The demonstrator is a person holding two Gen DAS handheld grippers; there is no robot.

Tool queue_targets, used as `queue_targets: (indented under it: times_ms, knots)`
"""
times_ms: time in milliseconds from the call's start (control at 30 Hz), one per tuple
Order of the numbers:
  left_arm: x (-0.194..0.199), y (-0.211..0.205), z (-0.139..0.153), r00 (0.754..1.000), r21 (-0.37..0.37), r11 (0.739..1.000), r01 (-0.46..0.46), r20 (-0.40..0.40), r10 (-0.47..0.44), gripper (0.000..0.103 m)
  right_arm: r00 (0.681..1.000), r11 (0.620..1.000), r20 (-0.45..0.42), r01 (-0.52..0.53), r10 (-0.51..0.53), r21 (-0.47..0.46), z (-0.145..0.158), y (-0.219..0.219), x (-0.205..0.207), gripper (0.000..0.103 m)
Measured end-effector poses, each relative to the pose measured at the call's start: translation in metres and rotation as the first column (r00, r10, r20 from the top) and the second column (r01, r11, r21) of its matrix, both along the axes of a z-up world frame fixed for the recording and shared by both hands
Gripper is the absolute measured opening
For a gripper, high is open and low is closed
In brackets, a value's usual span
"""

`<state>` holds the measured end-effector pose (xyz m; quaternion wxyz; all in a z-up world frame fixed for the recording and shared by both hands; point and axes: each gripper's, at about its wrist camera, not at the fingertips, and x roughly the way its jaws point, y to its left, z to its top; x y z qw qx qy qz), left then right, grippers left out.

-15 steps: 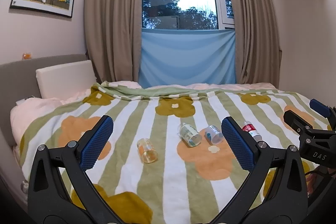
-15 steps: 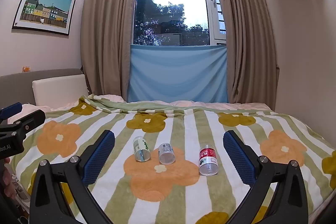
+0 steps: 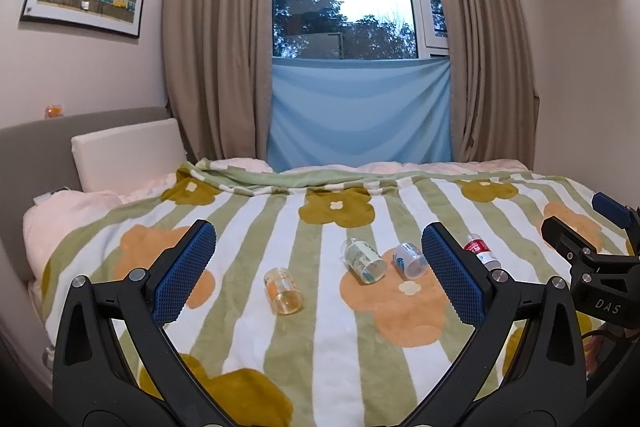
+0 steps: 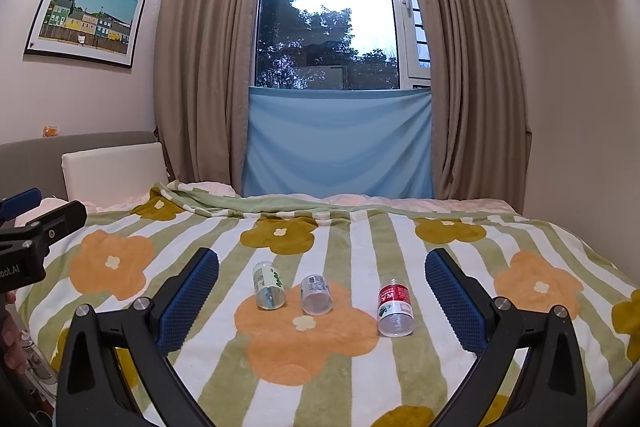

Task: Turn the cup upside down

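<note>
Several clear plastic cups lie on their sides on the flowered blanket (image 3: 320, 327). In the left wrist view an orange-labelled cup (image 3: 283, 291) lies left, a green-labelled cup (image 3: 363, 261) and a blue-labelled cup (image 3: 410, 260) in the middle, and a red-labelled cup (image 3: 480, 251) partly behind my right finger. My left gripper (image 3: 318, 279) is open and empty, above and short of the cups. In the right wrist view the green-labelled cup (image 4: 269, 285), grey-labelled cup (image 4: 316, 295) and red-labelled cup (image 4: 394, 307) lie between the fingers. My right gripper (image 4: 322, 301) is open and empty.
The bed fills the foreground, with a white pillow (image 3: 128, 155) and grey headboard (image 3: 40, 147) at left. Curtains and a window with blue cloth (image 3: 360, 115) stand behind. The other gripper shows at the right edge (image 3: 592, 267) and at the left edge (image 4: 28, 235).
Both grippers have shifted only slightly; the cups lie as before.
</note>
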<state>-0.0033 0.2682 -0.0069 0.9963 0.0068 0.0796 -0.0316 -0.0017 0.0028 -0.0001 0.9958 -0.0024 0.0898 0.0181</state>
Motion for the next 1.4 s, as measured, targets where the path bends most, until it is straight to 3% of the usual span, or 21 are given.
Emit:
queue_targets:
  times_ms: [1400]
  knots:
    - [0.01, 0.005, 0.002, 0.998, -0.035, 0.999, 0.013, -0.055, -0.015, 0.103, 1.0, 0.999, -0.01, -0.027, 0.026, -0.037, -0.001, 0.008, 0.005, 0.103]
